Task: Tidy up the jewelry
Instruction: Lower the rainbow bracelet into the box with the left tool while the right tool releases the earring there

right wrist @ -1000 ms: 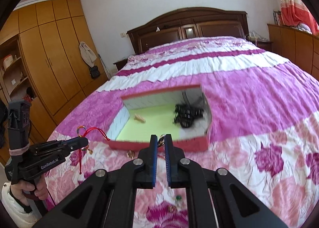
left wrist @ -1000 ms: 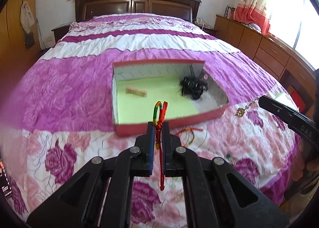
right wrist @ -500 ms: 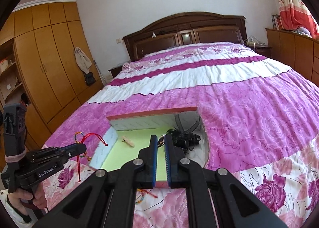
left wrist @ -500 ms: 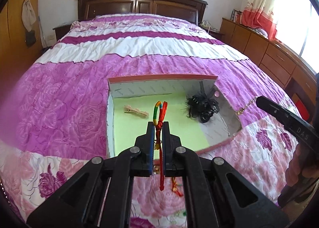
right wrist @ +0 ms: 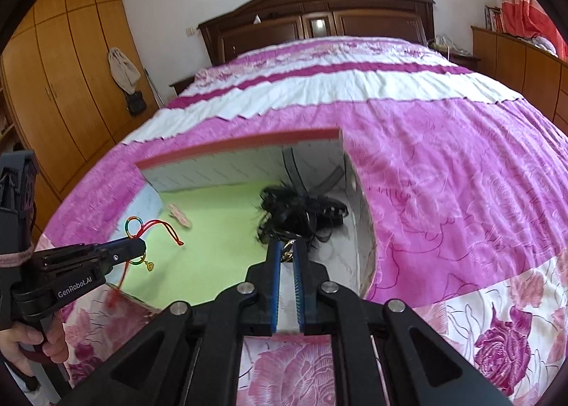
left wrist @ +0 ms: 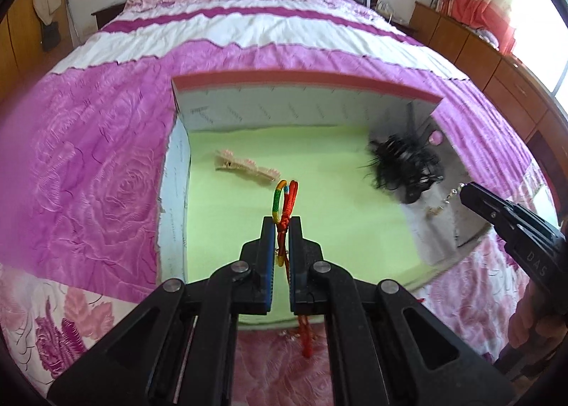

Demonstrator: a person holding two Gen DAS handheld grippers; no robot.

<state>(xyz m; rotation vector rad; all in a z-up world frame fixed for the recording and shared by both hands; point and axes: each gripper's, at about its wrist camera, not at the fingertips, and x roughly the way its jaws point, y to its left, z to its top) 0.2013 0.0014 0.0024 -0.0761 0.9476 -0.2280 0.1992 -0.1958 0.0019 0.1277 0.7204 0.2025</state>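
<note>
A red-rimmed open box with a light green floor lies on the bed; it also shows in the right wrist view. My left gripper is shut on a red and multicoloured cord bracelet and holds it over the box floor; the bracelet also shows in the right wrist view. My right gripper is shut on a gold chain above the box's right part, close to a black hair accessory. In the left wrist view the chain hangs from the right gripper's tip. A pink hair clip lies in the box.
The box sits on a pink and white floral bedspread. A wooden headboard is at the far end. A wardrobe stands at the left and low cabinets at the right. A small pink bead lies by the box's right wall.
Both grippers have moved forward and down over the box with their pieces still held. The box now fills much more of both views.
</note>
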